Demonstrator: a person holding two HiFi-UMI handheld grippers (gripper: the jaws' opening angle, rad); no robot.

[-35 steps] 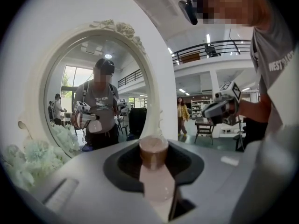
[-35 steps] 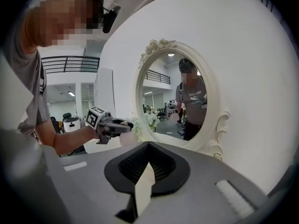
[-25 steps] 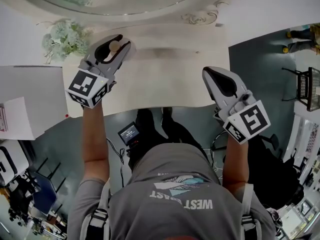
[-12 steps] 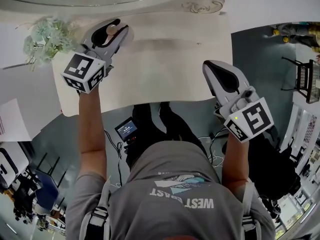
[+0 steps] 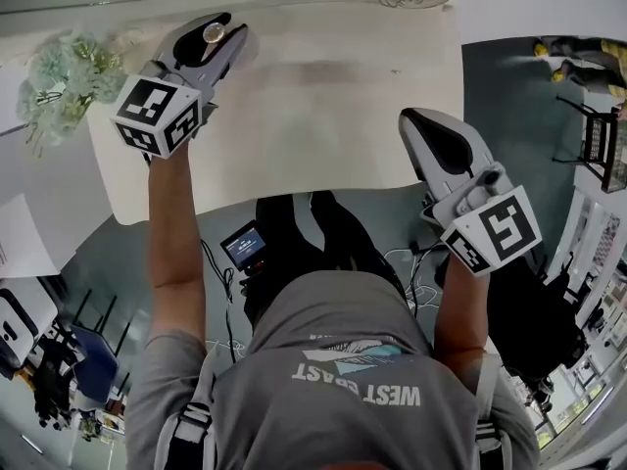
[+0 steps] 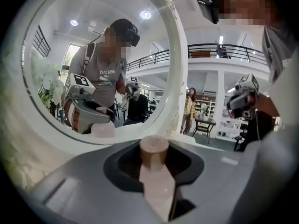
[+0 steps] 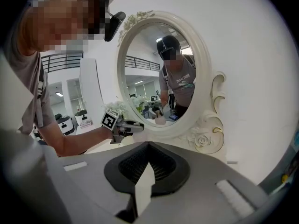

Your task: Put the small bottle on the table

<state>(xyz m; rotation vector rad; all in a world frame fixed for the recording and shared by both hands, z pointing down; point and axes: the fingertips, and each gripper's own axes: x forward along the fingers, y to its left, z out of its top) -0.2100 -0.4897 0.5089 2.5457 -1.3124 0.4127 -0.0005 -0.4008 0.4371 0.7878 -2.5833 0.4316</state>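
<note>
Two grippers are up, and only one is working. My left gripper point(image 5: 227, 25) sits at about 11 o'clock in the head view, over the far left corner of the white table point(image 5: 323, 106). Its jaws are partway closed and pinch the small bottle point(image 6: 154, 149) by the body, with the round cap standing up between the pads. I judge the bottle is gripped low and kept upright so it can go down on its base without tipping. The spot beside the flowers point(image 5: 59, 76), right under the mirror point(image 7: 159, 73), looks like the intended resting place. I cannot tell from any view whether the base already touches the tabletop, though the mirror's reflection puts it very close. My right gripper point(image 5: 409, 120) hangs at about 3 o'clock at the table's near edge, jaws drawn together on nothing. It looks parked there to stay clear of the placing side. Compared with a second ago, the left gripper has travelled further toward 12 o'clock and now sits nearer the mirror's base. The flowers have slid out toward 9 o'clock in the head view, partly because my head has shifted too. The cap now shows more squarely from above. The pinch on the bottle looks unchanged, and the right gripper has barely moved.
</note>
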